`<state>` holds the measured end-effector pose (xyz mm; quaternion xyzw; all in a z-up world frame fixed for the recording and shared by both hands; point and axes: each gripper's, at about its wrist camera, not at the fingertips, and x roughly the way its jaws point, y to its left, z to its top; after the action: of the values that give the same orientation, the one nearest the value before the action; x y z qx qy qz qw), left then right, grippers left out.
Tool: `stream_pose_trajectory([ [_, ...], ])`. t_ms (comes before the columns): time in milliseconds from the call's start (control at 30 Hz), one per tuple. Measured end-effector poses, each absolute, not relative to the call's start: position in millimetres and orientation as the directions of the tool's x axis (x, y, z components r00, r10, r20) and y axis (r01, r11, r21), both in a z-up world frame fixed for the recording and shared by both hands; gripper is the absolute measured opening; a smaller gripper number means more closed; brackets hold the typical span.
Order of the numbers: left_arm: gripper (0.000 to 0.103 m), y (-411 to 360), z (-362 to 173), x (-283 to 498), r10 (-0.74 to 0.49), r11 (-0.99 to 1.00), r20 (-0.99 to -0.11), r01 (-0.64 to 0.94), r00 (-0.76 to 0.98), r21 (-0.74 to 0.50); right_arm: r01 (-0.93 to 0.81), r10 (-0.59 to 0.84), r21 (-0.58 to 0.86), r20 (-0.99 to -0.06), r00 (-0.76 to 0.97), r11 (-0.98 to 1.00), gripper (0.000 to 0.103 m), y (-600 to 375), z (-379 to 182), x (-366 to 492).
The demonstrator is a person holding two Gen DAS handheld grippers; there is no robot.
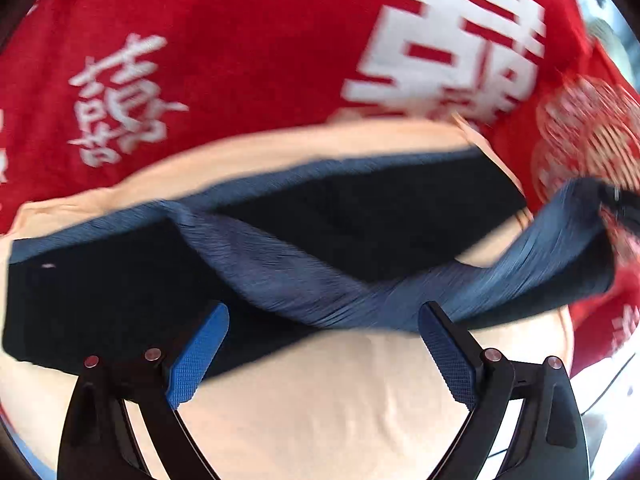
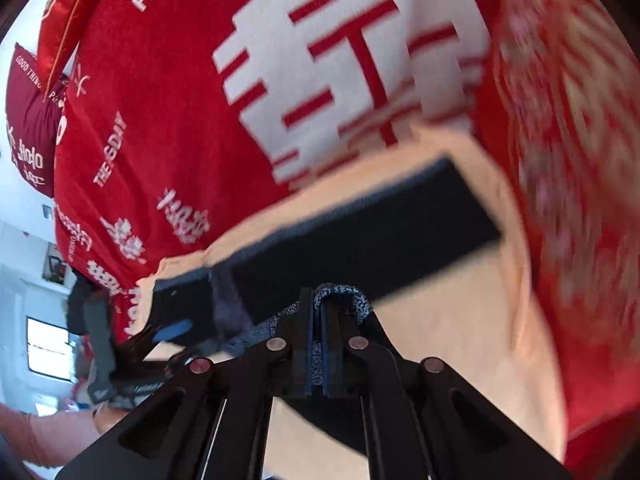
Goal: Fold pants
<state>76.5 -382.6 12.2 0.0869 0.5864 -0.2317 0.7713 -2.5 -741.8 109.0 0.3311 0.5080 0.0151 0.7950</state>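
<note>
We have the dark blue pants lying on a cream cloth over the red bedspread. Our right gripper is clenched on a ribbed blue edge; our left gripper hangs released. The fabric looks soft and light, so we judge the hem best to pinch.

Red bedspread: "THE GDAY", "HAP…"; pillow: "GOOD THING…".

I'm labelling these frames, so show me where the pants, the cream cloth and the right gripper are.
pants (image 1: pixel 360 216): left wrist view, on the dark folded body.
cream cloth (image 1: pixel 340 392): left wrist view, on the bare area between the fingers.
right gripper (image 2: pixel 322 304): right wrist view, at the fingertips clamped on blue fabric.
</note>
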Motion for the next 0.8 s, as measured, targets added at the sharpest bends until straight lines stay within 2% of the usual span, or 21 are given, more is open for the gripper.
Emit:
stream_pose_trajectory([
  [233, 0.096, -386, -25, 122, -0.135, 0.936, -0.958, 0.350, 0.253, -0.040, 0.350, 0.269, 0.401, -0.890, 0.368, 0.846, 0.008, -798, 67, 97],
  [300, 0.096, -392, -43, 131, -0.100, 0.939, -0.962, 0.344, 0.254, -0.007, 0.357, 0.232, 0.346, -0.917, 0.325, 0.868, 0.025, -802, 54, 113],
  [367, 0.096, -397, -57, 139, -0.073, 0.940, -0.966, 0.342, 0.249, 0.017, 0.345, 0.224, 0.331, -0.923, 0.313, 0.878, 0.075, -801, 50, 119],
  [400, 0.096, -399, -63, 143, -0.062, 0.941, -0.967, 0.337, 0.247, 0.026, 0.340, 0.223, 0.332, -0.920, 0.322, 0.880, 0.080, -804, 50, 122],
  [600, 0.096, -405, -83, 155, -0.027, 0.949, -0.975, 0.313, 0.219, 0.044, 0.399, 0.228, 0.371, -0.905, 0.360, 0.839, 0.079, -804, 64, 96],
  [700, 0.096, -406, -91, 150, -0.014, 0.945, -0.977, 0.322, 0.211, 0.056, 0.466, 0.249, 0.378, -0.916, 0.316, 0.800, 0.067, -792, 47, 52],
  [800, 0.097, -405, -97, 146, -0.019, 0.947, -0.977, 0.318, 0.213, 0.051, 0.548, 0.227, 0.295, -0.955, 0.190, 0.783, 0.051, -789, -2, 24],
])
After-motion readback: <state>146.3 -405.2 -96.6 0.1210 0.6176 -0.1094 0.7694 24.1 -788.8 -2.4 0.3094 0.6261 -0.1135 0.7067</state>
